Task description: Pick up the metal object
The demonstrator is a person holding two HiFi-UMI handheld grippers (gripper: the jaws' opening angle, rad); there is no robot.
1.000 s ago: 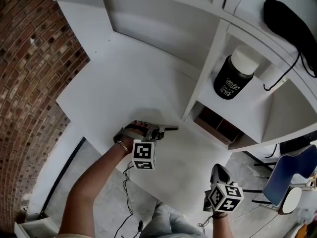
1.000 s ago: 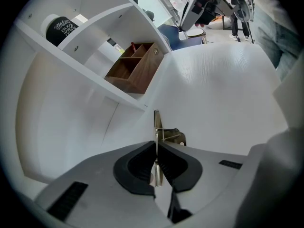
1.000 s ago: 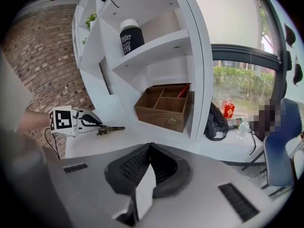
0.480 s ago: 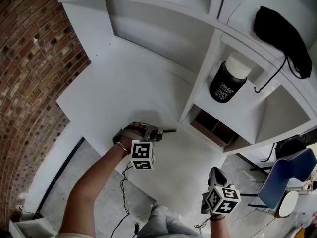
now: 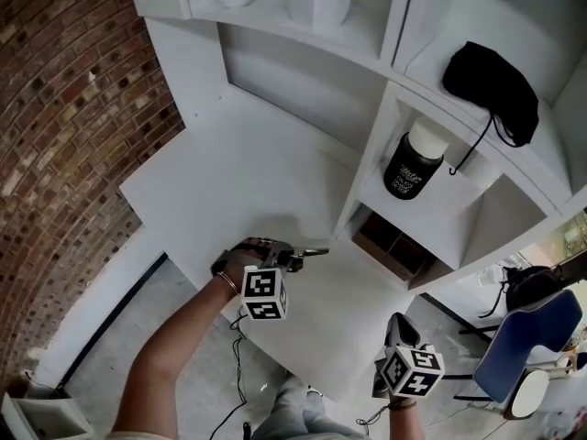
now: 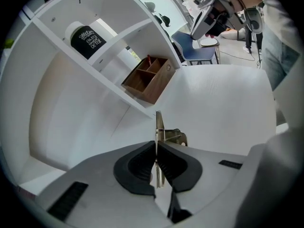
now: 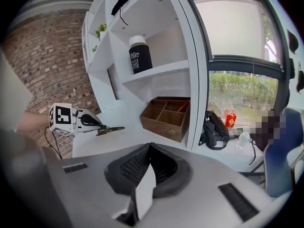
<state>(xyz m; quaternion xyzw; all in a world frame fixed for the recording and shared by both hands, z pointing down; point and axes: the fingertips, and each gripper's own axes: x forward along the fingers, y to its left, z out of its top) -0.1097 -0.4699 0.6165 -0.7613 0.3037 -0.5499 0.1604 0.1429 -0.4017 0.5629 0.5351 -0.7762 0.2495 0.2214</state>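
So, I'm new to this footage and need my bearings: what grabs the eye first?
The left gripper stands out, jaws shut on a thin metal object over the white desk. Beyond it, a black jar with a white lid stands on a shelf, with a divided wooden box in the nook below.

A: Looks like?
B: Thin, flat, silvery metal object (image 6: 158,127), small bracket-like tab on one side.
A: Pose?
B: Edge-on, clamped between the pads of the left tool (image 6: 156,148), far end sticking out well past the tips.
A: Lying where?
B: Not lying at all; held up off the white bench (image 5: 229,181).
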